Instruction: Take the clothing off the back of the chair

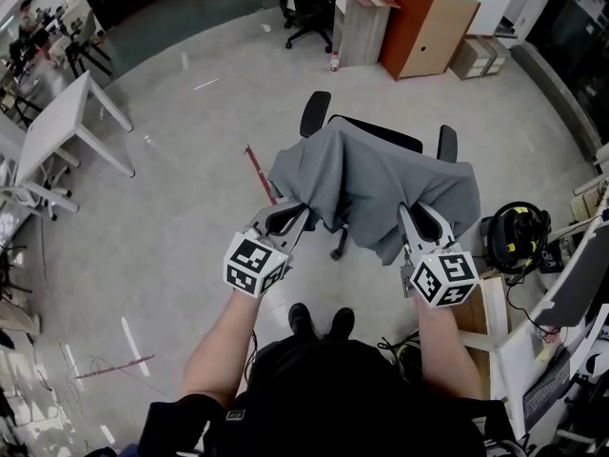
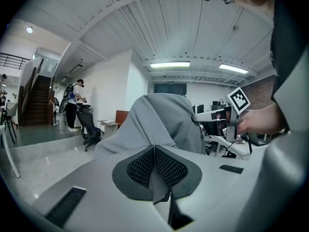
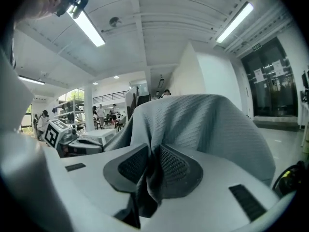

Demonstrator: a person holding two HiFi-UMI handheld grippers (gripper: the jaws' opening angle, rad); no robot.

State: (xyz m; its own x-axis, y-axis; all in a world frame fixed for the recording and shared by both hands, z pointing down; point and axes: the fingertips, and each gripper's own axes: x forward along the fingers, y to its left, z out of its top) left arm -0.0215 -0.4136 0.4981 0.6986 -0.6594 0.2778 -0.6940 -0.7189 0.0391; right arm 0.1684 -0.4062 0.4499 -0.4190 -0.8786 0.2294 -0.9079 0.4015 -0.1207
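Observation:
A grey garment [image 1: 376,184] hangs over the back of a black office chair [image 1: 381,133] in the middle of the head view. My left gripper [image 1: 290,209] is shut on the garment's left edge; a thin fold [image 2: 155,175] is pinched between its ribbed pads [image 2: 140,167]. My right gripper [image 1: 411,215] is shut on the garment's right side, with a thick bunch of cloth [image 3: 150,178] between its pads [image 3: 174,166]. Both grippers point nearly level at the chair back. The garment [image 2: 159,122] fills the centre of both gripper views [image 3: 203,124].
The chair stands on a pale polished floor [image 1: 181,179]. A desk [image 1: 585,284] with a black and yellow headset [image 1: 519,231] is at the right. A white table [image 1: 62,127] stands far left; a wooden cabinet [image 1: 426,27] and another chair [image 1: 304,8] at the back. People [image 2: 72,105] stand far off.

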